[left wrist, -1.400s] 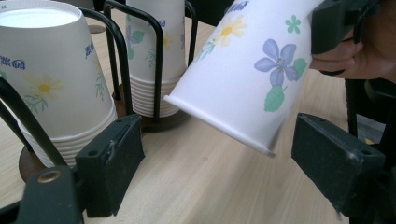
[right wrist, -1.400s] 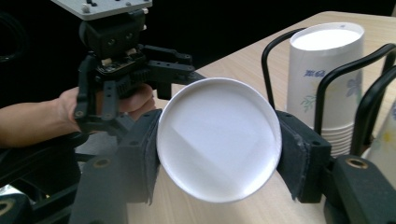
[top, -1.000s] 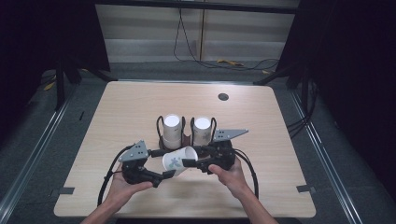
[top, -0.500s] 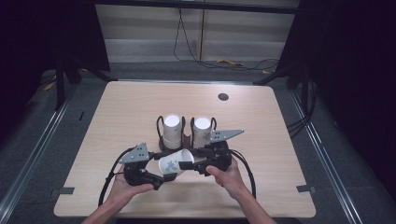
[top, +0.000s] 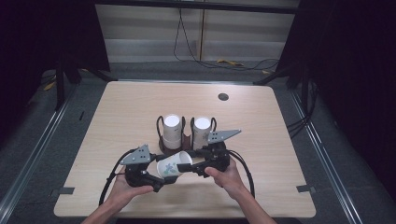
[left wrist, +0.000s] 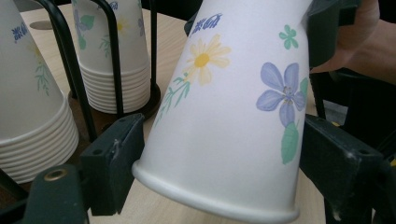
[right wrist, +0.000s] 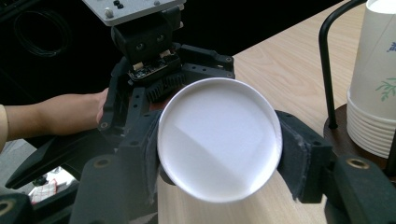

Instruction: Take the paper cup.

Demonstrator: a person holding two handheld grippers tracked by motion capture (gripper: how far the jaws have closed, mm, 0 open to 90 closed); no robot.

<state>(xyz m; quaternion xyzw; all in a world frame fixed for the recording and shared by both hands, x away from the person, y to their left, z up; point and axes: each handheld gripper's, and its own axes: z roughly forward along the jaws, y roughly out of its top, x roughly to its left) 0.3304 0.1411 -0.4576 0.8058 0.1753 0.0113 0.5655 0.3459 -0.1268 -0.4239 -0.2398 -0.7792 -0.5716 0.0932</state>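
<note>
The paper cup (top: 172,167) is in the air just on the person's side of the black wire cup holder (top: 186,141). It lies on its side. Its long axis runs nearly along the front of the holder, from one hand to the other, and the end at the person's right points a little toward the holder.

In the left gripper view, the rolled rim, which is the wide end, sits between the jaws of the left gripper (top: 162,178). These jaws have just been closing, and both now seem to lie against the cup wall, one on each side. How firmly they press I cannot tell.

The narrow end is with the right gripper (top: 194,166), whose jaws are clamped on it. In the right gripper view, the round white end of the cup faces the camera between the two pads.

So the cup lies straight ahead of each gripper, and both hands are equally near to it, one at each end. I judge that any pull or handover must go along this axis, away from the holder and its two upside-down cup stacks (top: 172,131), which stand just behind.
</note>
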